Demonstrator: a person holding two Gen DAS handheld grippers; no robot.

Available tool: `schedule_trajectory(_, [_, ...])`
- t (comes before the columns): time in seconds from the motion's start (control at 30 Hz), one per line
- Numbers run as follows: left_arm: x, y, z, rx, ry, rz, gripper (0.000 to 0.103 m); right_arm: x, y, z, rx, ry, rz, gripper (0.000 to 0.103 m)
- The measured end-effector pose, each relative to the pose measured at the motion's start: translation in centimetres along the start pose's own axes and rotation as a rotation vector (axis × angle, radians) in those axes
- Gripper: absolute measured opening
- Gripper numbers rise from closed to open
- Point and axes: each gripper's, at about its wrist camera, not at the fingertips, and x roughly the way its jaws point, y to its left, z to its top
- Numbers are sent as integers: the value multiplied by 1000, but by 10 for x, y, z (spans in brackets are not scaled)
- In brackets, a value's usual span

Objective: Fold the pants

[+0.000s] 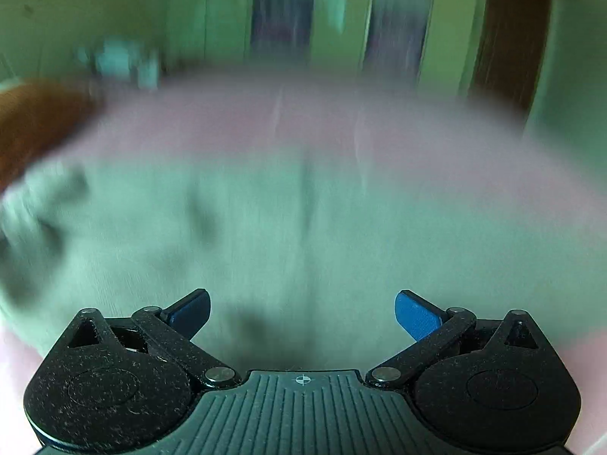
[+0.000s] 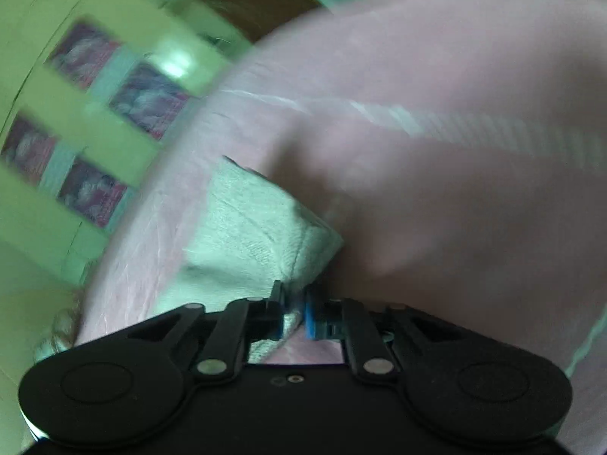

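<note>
The pants (image 2: 250, 227) are showing as pale mint cloth, a matt woven or knitted fabric with a coarse, slightly fuzzy grain and a stitched seam running along one edge. They are lying on a pink bedsheet (image 2: 455, 57), soft matt cloth creased with fine wrinkles. The right claw (image 2: 294, 314) is looking like matt black plastic, faintly grainy, with dull silver metal pins at its joints and blue rubbery pads, fabric pinched between them. The left claw (image 1: 302, 313) is showing the same speckled black plastic, dusted with lint, a ribbed plastic panel at its base and smooth blue pads (image 1: 415, 316). The far walls are appearing as matt painted surfaces, too blurred for more.
</note>
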Motion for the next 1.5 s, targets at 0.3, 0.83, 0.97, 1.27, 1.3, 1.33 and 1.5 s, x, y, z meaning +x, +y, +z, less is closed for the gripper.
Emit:
schedule_trajectory(0.3, [-36,-78,10,-16,-135,-192,103,-27,-26,-1,157,-42,193,25])
schedule_trajectory(0.83, [-31,-150,-9,34,-68,-265,103,-20,-4,2,6,-20,164,0])
schedule_trajectory(0.97, [-31,-150,-8,43,-67,-260,103,-21,-9,1,11,-7,110,0])
schedule_trajectory(1.27, [-29,-151,-4,17,-92,-276,103,-38,-32,7,132,-43,170,15])
schedule_trajectory(1.3, [-29,-154,-3,18,-97,-278,103,-36,-34,6,136,-35,165,14])
schedule_trajectory(1.33, [-29,-159,-2,21,-102,-278,103,-34,-33,6,129,-27,154,14])
schedule_trajectory(1.5, [-27,-192,-1,44,-95,-265,103,-25,-20,4,71,-23,136,22])
